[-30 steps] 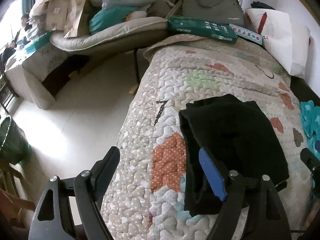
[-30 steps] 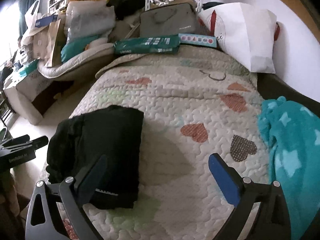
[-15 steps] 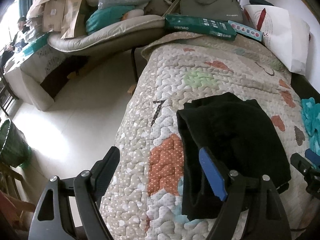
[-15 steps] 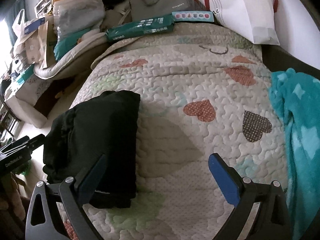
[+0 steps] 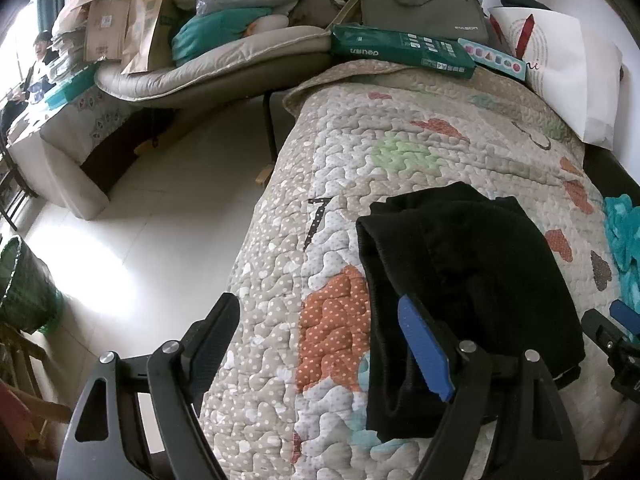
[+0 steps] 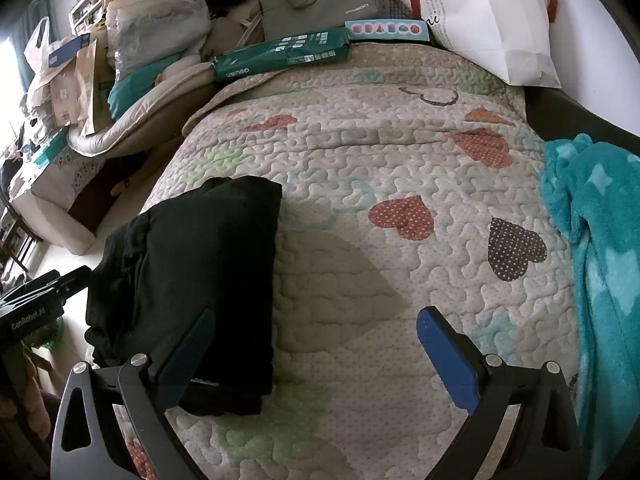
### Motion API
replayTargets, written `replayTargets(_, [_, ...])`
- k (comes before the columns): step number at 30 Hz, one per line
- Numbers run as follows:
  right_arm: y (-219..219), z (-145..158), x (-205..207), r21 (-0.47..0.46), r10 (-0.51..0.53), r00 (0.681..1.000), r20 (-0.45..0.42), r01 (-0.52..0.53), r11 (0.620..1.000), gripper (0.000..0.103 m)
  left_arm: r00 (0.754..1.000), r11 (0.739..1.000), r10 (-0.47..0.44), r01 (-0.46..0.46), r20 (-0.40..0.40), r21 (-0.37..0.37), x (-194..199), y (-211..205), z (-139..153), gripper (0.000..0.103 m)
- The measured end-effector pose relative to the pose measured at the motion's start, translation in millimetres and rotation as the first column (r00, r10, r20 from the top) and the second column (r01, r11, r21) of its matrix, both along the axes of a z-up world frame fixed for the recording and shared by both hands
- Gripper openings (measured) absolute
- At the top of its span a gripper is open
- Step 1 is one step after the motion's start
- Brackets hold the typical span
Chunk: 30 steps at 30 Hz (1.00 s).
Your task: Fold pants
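Black pants [image 5: 472, 272] lie folded, soft and limp, on the bed's [image 6: 400, 152] near left side; both grippers, left gripper [image 5: 320, 336] and right gripper [image 6: 316, 344], hover released; best pinched at a folded edge.

Cluttered home bedroom: heart-patterned quilt [image 6: 384, 152] covering a bed, teal fleece blanket [image 6: 596, 240] lying along its right edge, white pillow [image 6: 492, 20] sitting at the far right corner, bags and boxes [image 5: 120, 20] piling up beyond the bed's left edge.
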State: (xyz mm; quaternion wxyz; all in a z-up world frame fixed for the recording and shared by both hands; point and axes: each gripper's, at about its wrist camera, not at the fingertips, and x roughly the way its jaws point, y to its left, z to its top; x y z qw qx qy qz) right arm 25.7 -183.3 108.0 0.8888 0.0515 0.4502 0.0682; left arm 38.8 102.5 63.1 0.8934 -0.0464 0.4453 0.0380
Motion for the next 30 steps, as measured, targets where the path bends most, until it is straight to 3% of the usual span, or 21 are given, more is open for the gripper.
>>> replayTargets(30, [-0.4,0.8,0.5,-0.001,0.001,1.0,0.004,-0.001,1.0,0.102,1.0,0.999,0.004,-0.005,-0.026,-0.04,2.0,7.4,-4.2,0.081])
